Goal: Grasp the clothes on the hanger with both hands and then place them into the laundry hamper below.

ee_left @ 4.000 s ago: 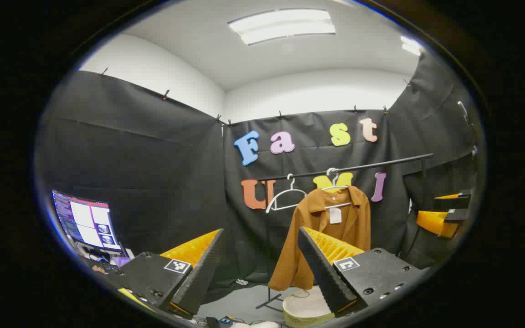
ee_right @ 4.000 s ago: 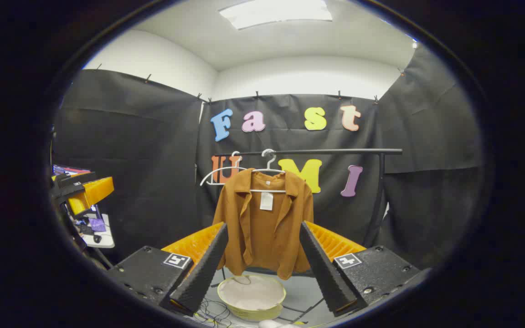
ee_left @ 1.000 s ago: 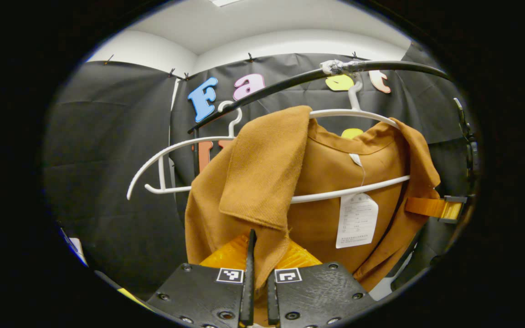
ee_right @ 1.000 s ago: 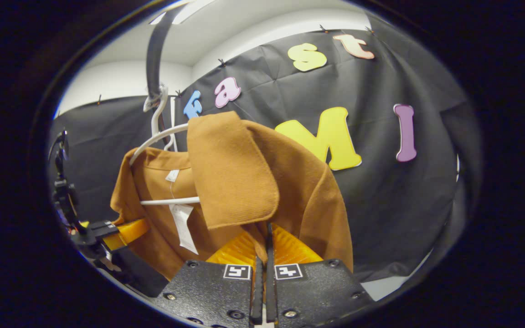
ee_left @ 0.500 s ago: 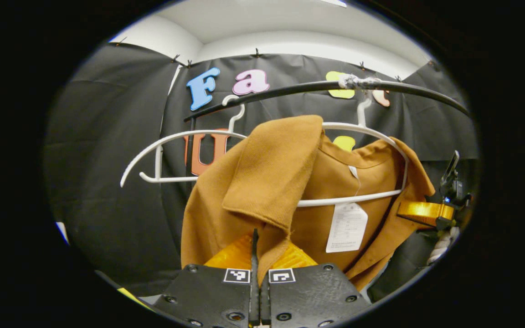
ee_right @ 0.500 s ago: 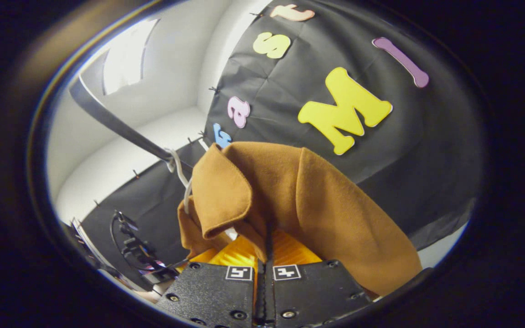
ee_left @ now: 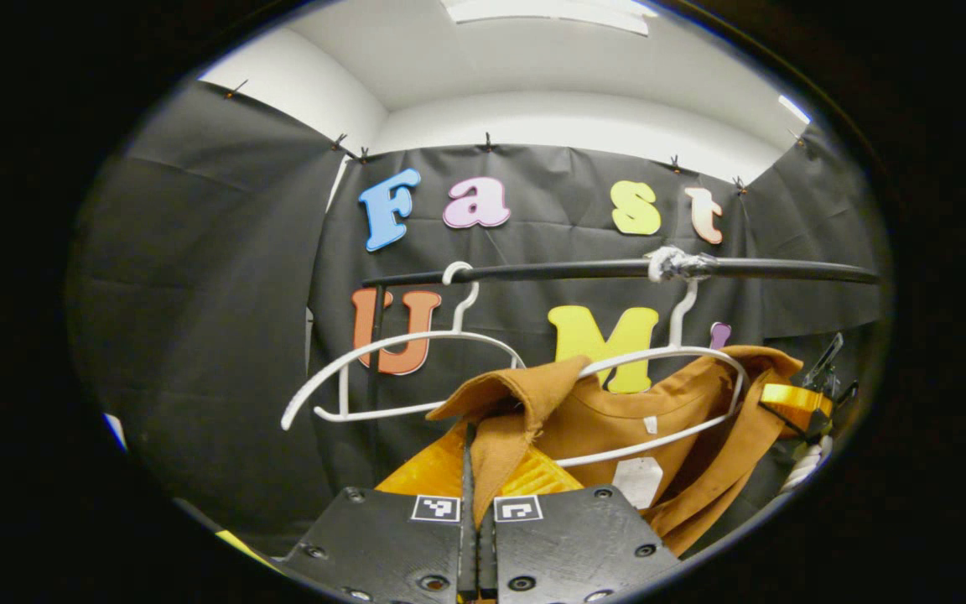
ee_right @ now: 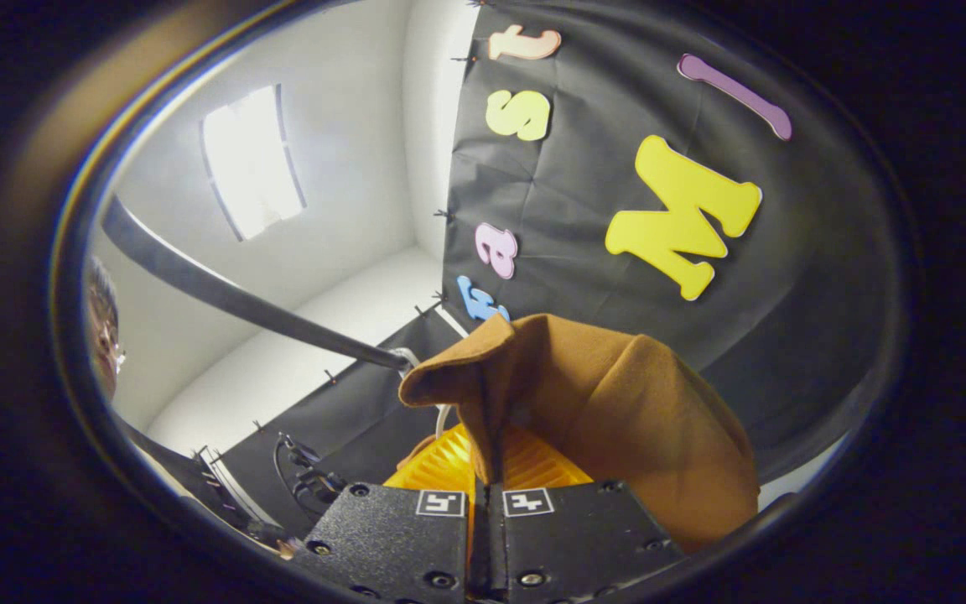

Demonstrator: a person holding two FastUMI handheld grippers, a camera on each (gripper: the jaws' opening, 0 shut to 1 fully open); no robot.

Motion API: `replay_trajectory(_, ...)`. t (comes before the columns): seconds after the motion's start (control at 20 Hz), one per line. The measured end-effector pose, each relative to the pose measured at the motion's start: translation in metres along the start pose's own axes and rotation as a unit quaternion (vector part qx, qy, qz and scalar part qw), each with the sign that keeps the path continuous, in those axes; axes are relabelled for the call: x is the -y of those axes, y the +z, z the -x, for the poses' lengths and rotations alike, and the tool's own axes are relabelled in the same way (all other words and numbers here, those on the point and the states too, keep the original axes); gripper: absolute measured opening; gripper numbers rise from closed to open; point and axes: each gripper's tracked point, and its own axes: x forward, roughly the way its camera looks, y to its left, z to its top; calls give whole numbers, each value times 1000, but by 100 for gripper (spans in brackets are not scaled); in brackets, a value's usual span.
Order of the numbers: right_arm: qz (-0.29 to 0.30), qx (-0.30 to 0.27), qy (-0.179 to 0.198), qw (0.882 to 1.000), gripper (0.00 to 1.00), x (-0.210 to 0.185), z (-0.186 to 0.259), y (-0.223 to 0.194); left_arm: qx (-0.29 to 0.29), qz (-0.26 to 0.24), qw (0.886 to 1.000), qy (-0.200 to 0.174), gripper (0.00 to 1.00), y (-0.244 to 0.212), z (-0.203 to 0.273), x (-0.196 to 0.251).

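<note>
A brown shirt (ee_left: pixel 617 419) hangs partly off a white hanger (ee_left: pixel 684 356) on the black rail (ee_left: pixel 584 270). My left gripper (ee_left: pixel 473 457) is shut on the shirt's left front edge, below the folded collar. Farther off at the right edge, the right gripper (ee_left: pixel 793 398) holds the shirt's other side. In the right gripper view, my right gripper (ee_right: pixel 490 457) is shut on a bunched fold of the brown shirt (ee_right: pixel 617 411), which drapes over its fingers; the rail (ee_right: pixel 231 298) runs above to the left. The hamper is out of sight.
An empty white hanger (ee_left: pixel 399 369) hangs on the rail left of the shirt. The rail's upright post (ee_left: pixel 376 369) stands behind it. A person's head (ee_right: pixel 101 323) shows at the left edge of the right gripper view.
Both grippers have dropped lower with the shirt; the collar has slid down off the hanger's left shoulder. The right gripper view has tilted further upward and rolled.
</note>
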Motion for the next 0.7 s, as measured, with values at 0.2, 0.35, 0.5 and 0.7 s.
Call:
replay_trajectory(0.2, -29, 52, -11, 998, 3, 10, 8, 31, -7, 2, 1000, 12, 1, 0, -5, -12)
replay_trajectory(0.35, -30, 80, -40, 996, 3, 26, 18, 46, -15, 6, 1000, 16, 1, -1, -12, -23)
replay_trajectory(0.5, -33, 99, -66, 992, 3, 43, 28, 56, -20, 10, 1000, 20, 1, -9, -13, -32)
replay_trajectory(0.7, -36, 110, -92, 989, 3, 60, 33, 60, -29, 12, 999, 20, 1, -18, -13, -38)
